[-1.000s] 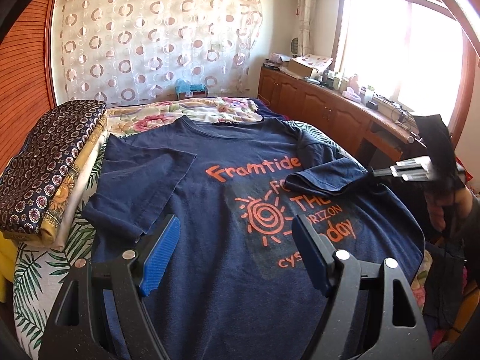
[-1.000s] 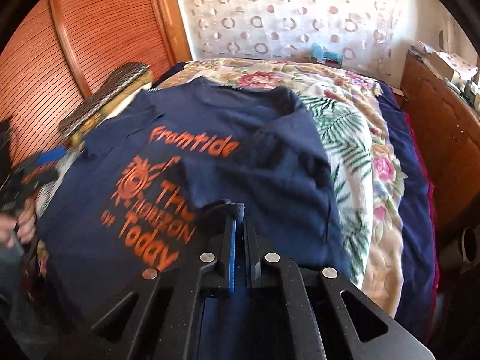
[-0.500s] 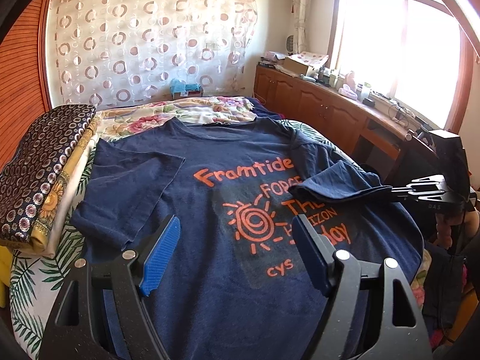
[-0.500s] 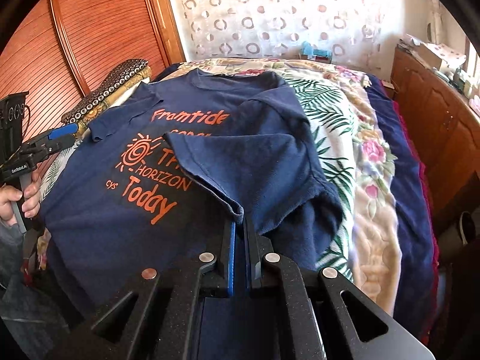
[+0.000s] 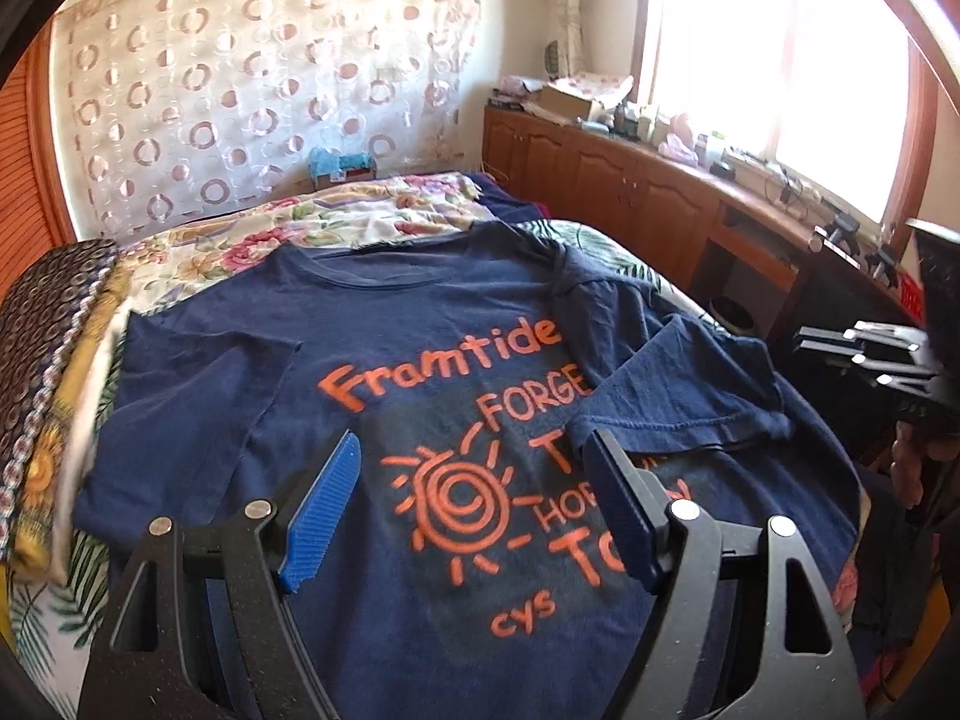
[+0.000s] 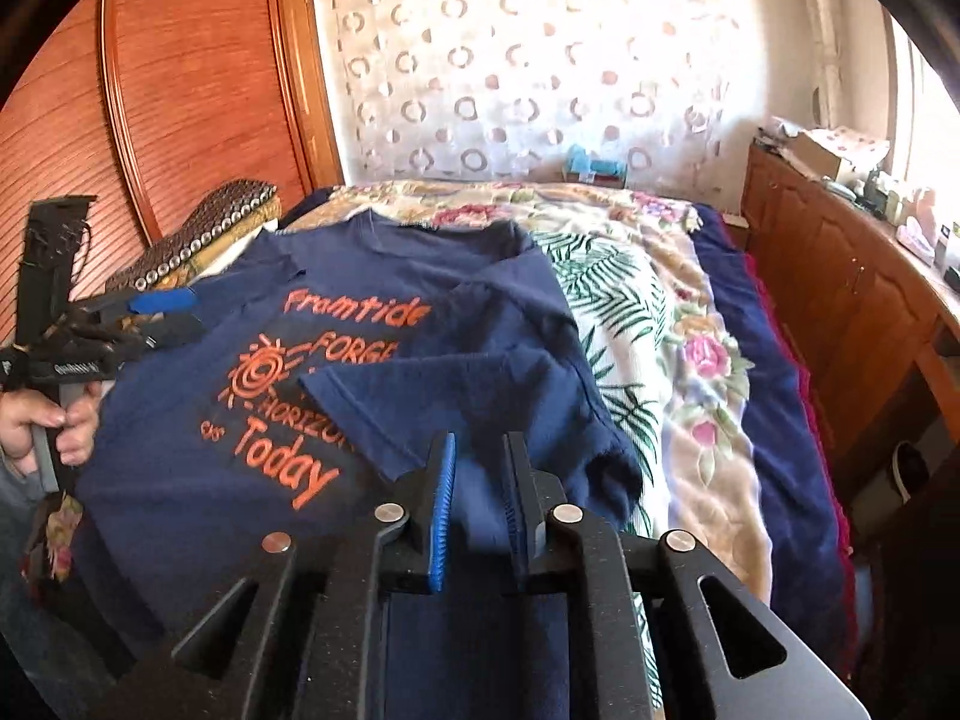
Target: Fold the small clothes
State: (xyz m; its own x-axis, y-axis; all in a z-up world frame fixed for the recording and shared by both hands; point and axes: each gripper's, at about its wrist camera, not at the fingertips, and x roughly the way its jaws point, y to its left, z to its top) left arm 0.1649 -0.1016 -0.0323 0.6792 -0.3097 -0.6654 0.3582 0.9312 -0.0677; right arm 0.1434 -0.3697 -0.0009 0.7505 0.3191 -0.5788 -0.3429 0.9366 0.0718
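The navy T-shirt (image 5: 372,420) lies face-up across the bed (image 6: 678,324), its right sleeve (image 6: 456,402) already folded onto the print by the right hand-held gripper (image 6: 480,480), whose jaws have just been opening with no cloth pinched, while the left hand-held gripper (image 5: 474,510) hangs released and the sleeve (image 5: 192,414) at left frame waits unfolded.

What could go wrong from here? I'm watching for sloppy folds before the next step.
The right gripper has just been opening; the folded right sleeve lies rumpled over the t-shirt print and may set a crooked crease. The left sleeve is still unfolded near the stacked fabrics, which the open left gripper could bump.
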